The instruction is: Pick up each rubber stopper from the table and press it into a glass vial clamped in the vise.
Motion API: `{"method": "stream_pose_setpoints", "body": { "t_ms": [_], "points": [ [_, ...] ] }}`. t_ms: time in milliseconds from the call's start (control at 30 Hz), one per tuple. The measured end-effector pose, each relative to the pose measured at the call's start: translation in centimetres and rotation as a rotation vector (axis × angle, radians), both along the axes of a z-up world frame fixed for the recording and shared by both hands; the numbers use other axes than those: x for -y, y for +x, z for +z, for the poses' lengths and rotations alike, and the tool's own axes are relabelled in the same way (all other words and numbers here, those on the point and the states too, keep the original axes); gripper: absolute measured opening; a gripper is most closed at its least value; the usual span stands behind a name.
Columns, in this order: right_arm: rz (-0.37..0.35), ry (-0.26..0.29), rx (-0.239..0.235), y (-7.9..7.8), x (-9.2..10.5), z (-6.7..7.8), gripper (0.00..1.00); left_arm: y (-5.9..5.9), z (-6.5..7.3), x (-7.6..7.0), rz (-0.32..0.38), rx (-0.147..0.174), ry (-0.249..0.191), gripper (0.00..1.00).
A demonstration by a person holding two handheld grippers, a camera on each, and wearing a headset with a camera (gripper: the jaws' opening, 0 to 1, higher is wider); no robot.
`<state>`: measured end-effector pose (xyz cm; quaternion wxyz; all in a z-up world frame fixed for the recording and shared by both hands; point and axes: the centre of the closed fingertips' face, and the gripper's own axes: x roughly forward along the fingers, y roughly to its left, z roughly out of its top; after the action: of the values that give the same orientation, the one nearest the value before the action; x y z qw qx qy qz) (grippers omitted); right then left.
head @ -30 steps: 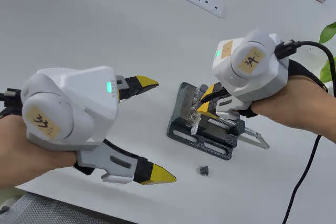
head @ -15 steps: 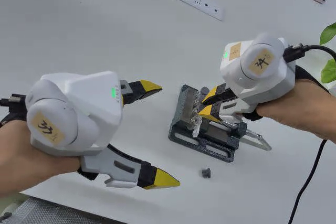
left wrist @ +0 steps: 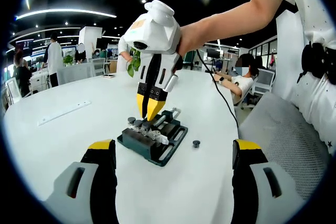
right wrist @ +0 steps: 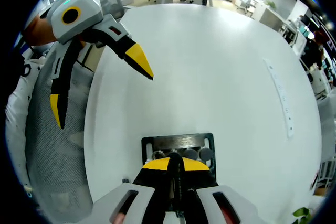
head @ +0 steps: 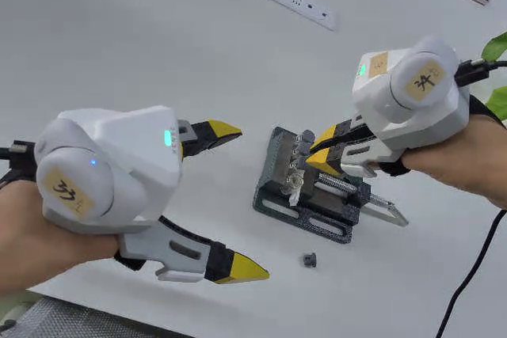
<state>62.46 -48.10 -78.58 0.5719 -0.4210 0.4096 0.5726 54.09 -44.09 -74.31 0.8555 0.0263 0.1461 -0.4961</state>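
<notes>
Over vise (head: 305, 203), right gripper (head: 319, 148) has backed up & away vs. 1 s ago. Jaws pressed together, nothing seen between. Dark stopper (head: 305, 142) now exposed atop vial row (head: 295, 176), prob. just seated. Remaining: loose stopper (head: 309, 259) on surface (head: 158, 53), near vise front. Idle left gripper (head: 245, 197) spread wide, empty, left of vise. Writing: handwritten tan stickers (head: 67, 190) on both gripper bodies; left approx. "33", right not legible.

Right gripper (right wrist: 176, 164) jaws are held pressed together, yellow tips just over the vise (right wrist: 178, 141). Dark round stoppers (right wrist: 190, 155) are seated beside the tips. Left gripper (right wrist: 105, 103) is seen upper left, jaws spread wide over the white table (right wrist: 220, 61).
</notes>
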Motion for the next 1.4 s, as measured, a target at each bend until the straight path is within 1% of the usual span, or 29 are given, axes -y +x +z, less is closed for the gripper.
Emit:
{"method": "stream_pose_setpoints", "body": {
  "t_ms": [200, 567, 733, 900, 967, 1033, 1167, 1233, 1400],
  "points": [
    [0.007, -0.002, -0.011, -0.3, -0.2, -0.2, 0.01, 0.0, 0.0, 0.0, -0.001, -0.001, -0.006, 0.91],
    [0.014, -0.018, -0.014, -0.3, 0.0, -1.0, 0.01, -0.1, -0.1, -0.1, -0.001, -0.006, -0.01, 0.91],
    [0.003, -0.011, -0.025, -0.3, 0.1, -1.0, 0.01, 0.0, -0.1, -0.1, 0.001, -0.007, -0.013, 0.9],
    [-0.001, -0.017, -0.048, -0.1, 0.0, -1.0, 0.01, 0.0, -0.1, 0.0, 0.002, -0.006, -0.015, 0.9],
    [-0.002, -0.025, -0.056, -0.2, -0.1, -1.1, 0.01, 0.0, -0.1, 0.1, 0.001, -0.007, -0.014, 0.9],
    [0.022, -0.041, -0.052, -0.2, 0.0, -1.1, 0.02, 0.0, 0.0, 0.1, 0.002, -0.007, -0.017, 0.9],
    [0.036, -0.07, -0.05, -0.3, 0.0, -1.2, 0.02, 0.1, -0.1, 0.1, 0.002, -0.008, -0.016, 0.9],
    [0.02, -0.077, -0.058, -0.2, 0.0, -1.3, 0.02, 0.1, -0.1, 0.0, 0.003, -0.008, -0.015, 0.9],
    [0.028, -0.099, -0.052, -0.3, -0.1, -1.3, 0.01, 0.2, -0.2, -0.1, 0.006, -0.009, -0.019, 0.9]
  ]
}}
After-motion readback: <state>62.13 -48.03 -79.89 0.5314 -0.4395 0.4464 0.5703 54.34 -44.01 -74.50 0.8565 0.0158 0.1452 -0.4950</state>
